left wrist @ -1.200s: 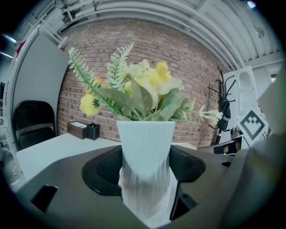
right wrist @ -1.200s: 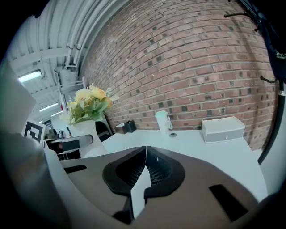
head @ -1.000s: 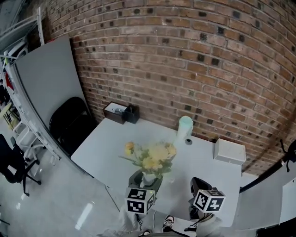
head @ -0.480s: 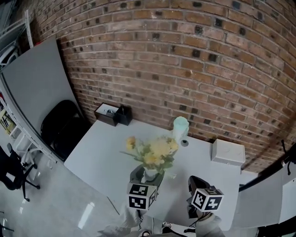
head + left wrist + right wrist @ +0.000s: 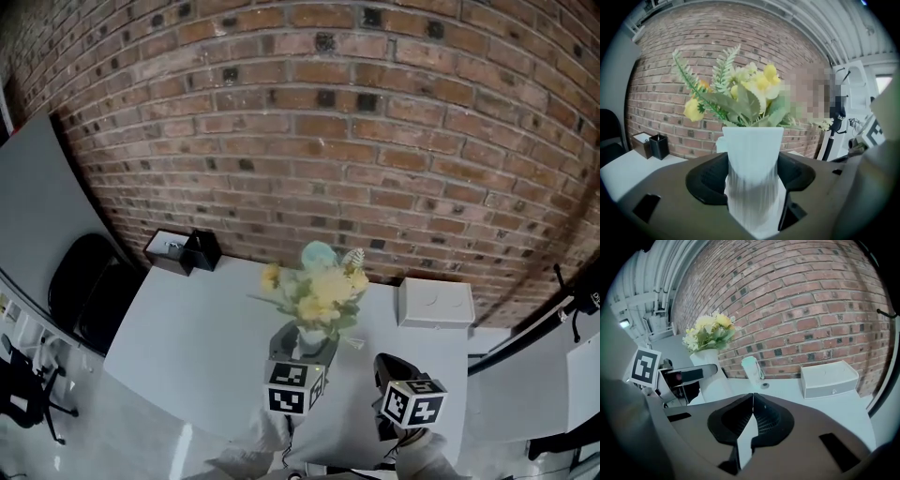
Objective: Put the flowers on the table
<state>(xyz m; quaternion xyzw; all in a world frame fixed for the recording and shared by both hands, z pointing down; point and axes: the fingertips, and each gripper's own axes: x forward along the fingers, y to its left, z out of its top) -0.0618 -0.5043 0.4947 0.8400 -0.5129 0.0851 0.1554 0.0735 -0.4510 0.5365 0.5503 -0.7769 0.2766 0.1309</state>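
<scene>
Yellow flowers (image 5: 319, 295) with green fern leaves stand upright in a white ribbed vase (image 5: 308, 339). My left gripper (image 5: 305, 349) is shut on that vase, and in the left gripper view the vase (image 5: 752, 173) fills the gap between both jaws with the flowers (image 5: 740, 96) above. The vase is over the grey table (image 5: 187, 328), near its middle; whether its base touches the top is hidden. My right gripper (image 5: 389, 370) is to the right of the vase, over the table's near edge. Its jaws (image 5: 752, 416) are shut and hold nothing. The right gripper view shows the flowers (image 5: 710, 331) at left.
A mint-green bottle (image 5: 751, 369) stands by the brick wall, partly hidden behind the flowers. A white box (image 5: 434, 302) sits at the table's back right. A black tissue box and holder (image 5: 183, 250) are at the back left. A black chair (image 5: 89, 291) stands left of the table.
The left gripper has carried the vase of flowers farther over the table toward the wall, so the flowers now overlap the mint bottle. The right gripper stays shut beside it.
</scene>
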